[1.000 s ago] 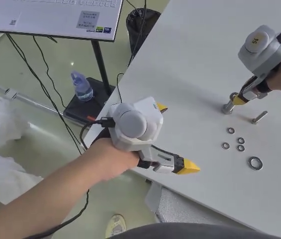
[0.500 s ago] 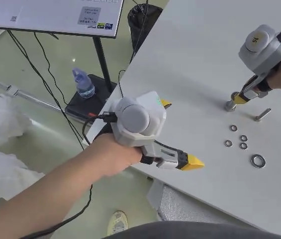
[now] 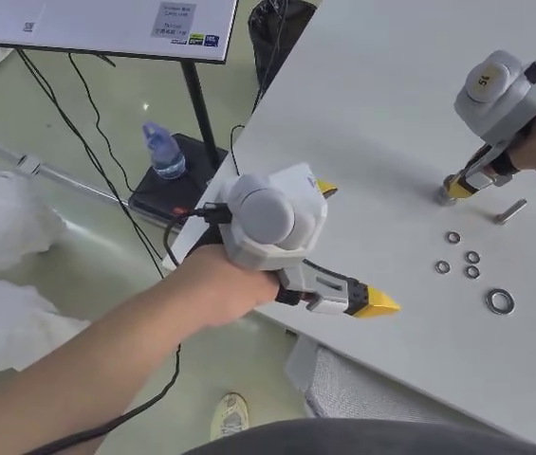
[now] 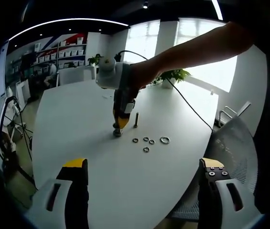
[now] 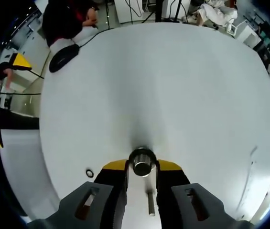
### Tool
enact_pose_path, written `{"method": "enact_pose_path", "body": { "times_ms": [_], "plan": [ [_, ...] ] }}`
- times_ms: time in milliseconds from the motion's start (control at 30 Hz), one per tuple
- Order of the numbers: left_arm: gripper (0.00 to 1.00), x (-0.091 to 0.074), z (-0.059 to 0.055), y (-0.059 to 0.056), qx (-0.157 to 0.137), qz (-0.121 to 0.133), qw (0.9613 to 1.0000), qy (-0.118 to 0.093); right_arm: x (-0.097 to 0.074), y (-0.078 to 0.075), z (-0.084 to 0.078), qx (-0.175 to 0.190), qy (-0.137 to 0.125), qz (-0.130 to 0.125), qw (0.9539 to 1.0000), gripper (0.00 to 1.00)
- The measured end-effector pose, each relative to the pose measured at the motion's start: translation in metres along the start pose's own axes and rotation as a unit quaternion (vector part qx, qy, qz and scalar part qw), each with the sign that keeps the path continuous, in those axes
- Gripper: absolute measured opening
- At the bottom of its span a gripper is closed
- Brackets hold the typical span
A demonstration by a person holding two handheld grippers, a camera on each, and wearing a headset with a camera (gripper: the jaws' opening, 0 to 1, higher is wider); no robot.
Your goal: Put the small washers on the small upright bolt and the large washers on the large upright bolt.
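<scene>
Step in hand: standing the bolts up; no washer fitted yet. R gripper (image 3: 455, 188) is clamped on the thicker bolt (image 5: 142, 162), holding it upright on the table (image 3: 372, 114), well in from the near edge. Thin bolt (image 3: 511, 210) lies flat just beside it. Four small washers (image 3: 452, 237) and one large washer (image 3: 500, 301) lie loose betw. the bolts and the near edge. L gripper (image 3: 353, 246) hangs over the near edge by the corner, jaws wide, empty. Next move, prob.: release the thick bolt w/o tipping it, then grip the thin bolt and stand it on its head.
</scene>
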State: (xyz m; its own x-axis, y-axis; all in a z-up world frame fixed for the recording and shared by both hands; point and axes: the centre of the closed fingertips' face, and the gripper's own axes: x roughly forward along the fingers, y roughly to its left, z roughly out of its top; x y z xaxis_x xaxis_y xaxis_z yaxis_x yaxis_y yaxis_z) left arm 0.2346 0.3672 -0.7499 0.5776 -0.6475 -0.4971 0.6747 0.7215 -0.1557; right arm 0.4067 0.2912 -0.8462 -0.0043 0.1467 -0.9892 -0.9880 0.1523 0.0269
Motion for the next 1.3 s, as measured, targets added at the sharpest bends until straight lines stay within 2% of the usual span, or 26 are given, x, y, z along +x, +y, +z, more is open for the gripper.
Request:
{"method": "enact_pose_path", "body": {
  "times_ms": [633,1000,1300],
  "plan": [
    [0.96,0.001,-0.005,0.003,-0.003,0.006,1.0000,0.006,0.012,0.005,-0.002,-0.001,0.007,-0.008,0.9999,0.22],
    [0.95,0.002,-0.010,-0.001,0.000,-0.002,0.9999,0.016,0.016,-0.004,-0.002,0.003,0.008,-0.009,0.9999,0.22],
    [0.95,0.002,-0.008,-0.002,0.004,-0.005,0.9998,0.017,0.019,-0.007,0.000,0.010,0.004,-0.006,0.9999,0.23]
  ]
}}
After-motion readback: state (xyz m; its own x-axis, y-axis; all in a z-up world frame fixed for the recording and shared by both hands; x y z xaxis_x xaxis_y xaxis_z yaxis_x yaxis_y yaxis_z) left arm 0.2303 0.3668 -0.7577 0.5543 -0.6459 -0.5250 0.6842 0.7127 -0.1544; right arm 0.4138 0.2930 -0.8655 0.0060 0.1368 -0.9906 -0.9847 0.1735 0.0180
